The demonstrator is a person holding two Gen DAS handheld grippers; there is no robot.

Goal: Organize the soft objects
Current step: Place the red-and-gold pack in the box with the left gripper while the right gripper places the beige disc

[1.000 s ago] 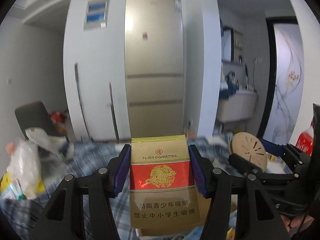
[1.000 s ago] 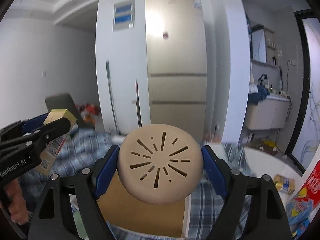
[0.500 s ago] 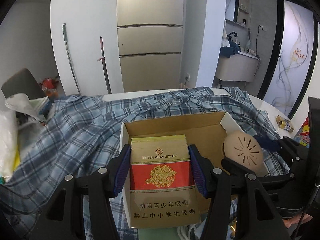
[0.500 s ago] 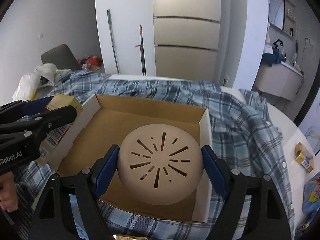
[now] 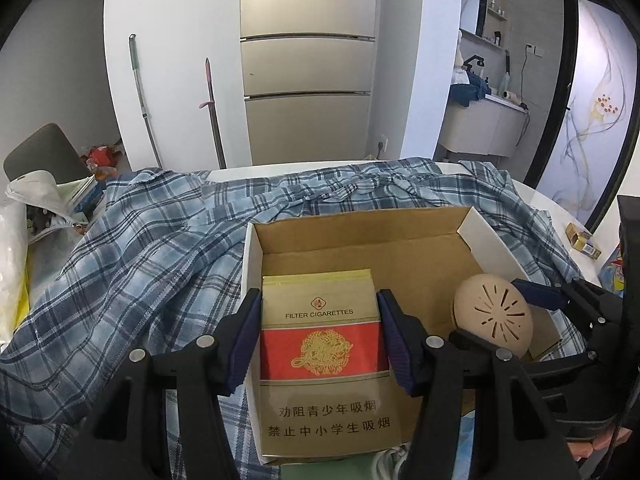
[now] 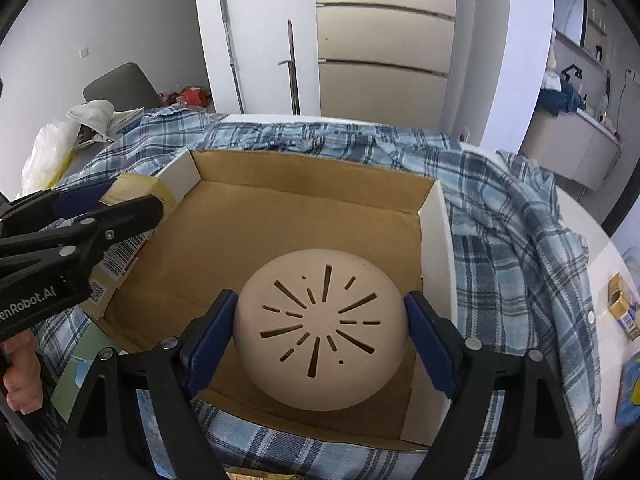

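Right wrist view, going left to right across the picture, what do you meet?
left gripper holding the cigarette pack → cardboard box with the beige vented dome in the right gripper → plaid shirt → small gold box

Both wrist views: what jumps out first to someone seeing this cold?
The left gripper clamps a gold-and-red cigarette carton upright at the near left edge of an open cardboard box. The right gripper holds a beige slotted dome over the box's near right corner. The box sits on a blue plaid shirt spread over the table, and nothing else shows inside it.
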